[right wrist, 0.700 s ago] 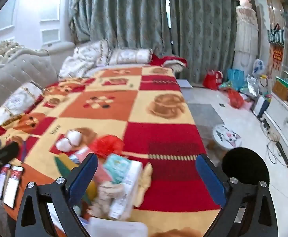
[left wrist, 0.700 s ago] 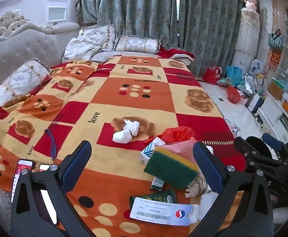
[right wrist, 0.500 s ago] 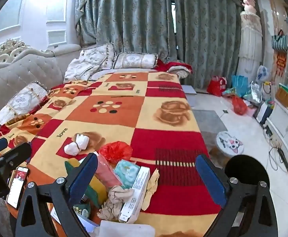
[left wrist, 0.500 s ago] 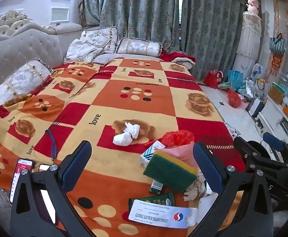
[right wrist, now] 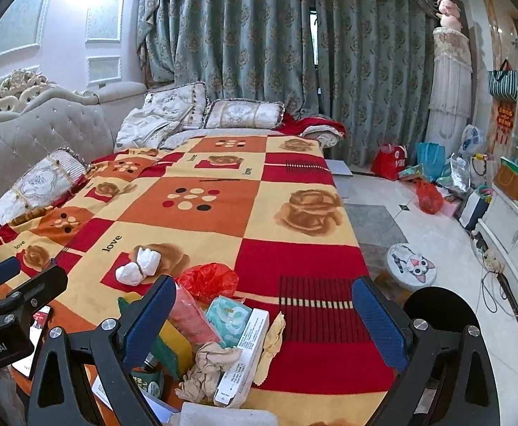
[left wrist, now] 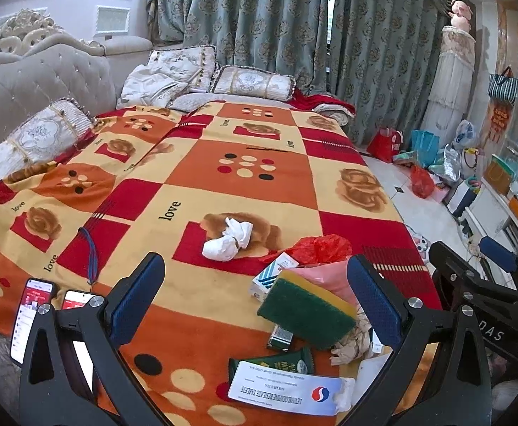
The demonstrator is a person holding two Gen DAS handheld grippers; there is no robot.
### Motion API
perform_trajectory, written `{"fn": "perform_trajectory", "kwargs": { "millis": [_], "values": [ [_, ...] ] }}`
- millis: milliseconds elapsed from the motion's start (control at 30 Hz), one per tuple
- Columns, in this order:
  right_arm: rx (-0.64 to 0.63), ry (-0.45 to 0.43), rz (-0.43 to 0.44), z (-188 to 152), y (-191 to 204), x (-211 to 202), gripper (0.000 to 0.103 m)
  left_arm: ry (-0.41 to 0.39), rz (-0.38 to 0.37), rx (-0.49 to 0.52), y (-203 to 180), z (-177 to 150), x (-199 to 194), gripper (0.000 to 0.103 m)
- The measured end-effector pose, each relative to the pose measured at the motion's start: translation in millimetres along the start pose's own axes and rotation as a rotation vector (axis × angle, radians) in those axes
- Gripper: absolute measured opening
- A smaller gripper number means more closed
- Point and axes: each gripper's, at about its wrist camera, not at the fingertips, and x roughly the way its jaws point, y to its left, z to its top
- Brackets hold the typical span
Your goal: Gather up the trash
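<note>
A wide patchwork blanket (left wrist: 244, 191) in red, orange and cream covers the seat, and the trash sits bunched at its near edge. Largest in that pile is the green-and-yellow scouring sponge (left wrist: 308, 310), tilted on top of a pink packet (right wrist: 191, 319); beside them lie a long white carton (right wrist: 244, 351), a flat white medicine box (left wrist: 287, 392) nearest the camera, a red plastic bag (left wrist: 321, 246) just behind, and a beige crumpled paper (right wrist: 209, 365). A little farther and to the left, apart from the heap, rests a white tissue wad (left wrist: 229, 238). 2 phones (left wrist: 33, 314) lie at the near left and are not trash.

The step in hand looks like choosing a first pick. Probably best to take the top, loose pieces first, such as the sponge, so nothing beneath gets dragged off the edge.

The left gripper (left wrist: 255, 291) is spread fully, holding and touching nothing. The right gripper (right wrist: 264, 314) is likewise spread wide and empty, above the pile.
</note>
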Motion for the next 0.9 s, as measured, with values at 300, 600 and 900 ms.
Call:
{"fn": "perform_trajectory", "kwargs": {
  "millis": [300, 600, 900],
  "values": [
    [-0.001, -0.007, -0.007, 1.8, -1.6, -2.5, 0.099, -0.019, 0.0, 0.003, 0.6, 2.4, -2.7, 0.102],
    [0.006, -0.009, 0.001, 4.8, -6.8, -5.7, 0.099, -0.073, 0.01, -0.001, 4.0, 3.6, -7.3, 0.102],
    [0.004, -0.008, -0.005, 4.1, -6.5, -6.0, 0.099, -0.001, -0.008, -0.017, 1.4, 5.4, -6.2, 0.102]
  ]
}}
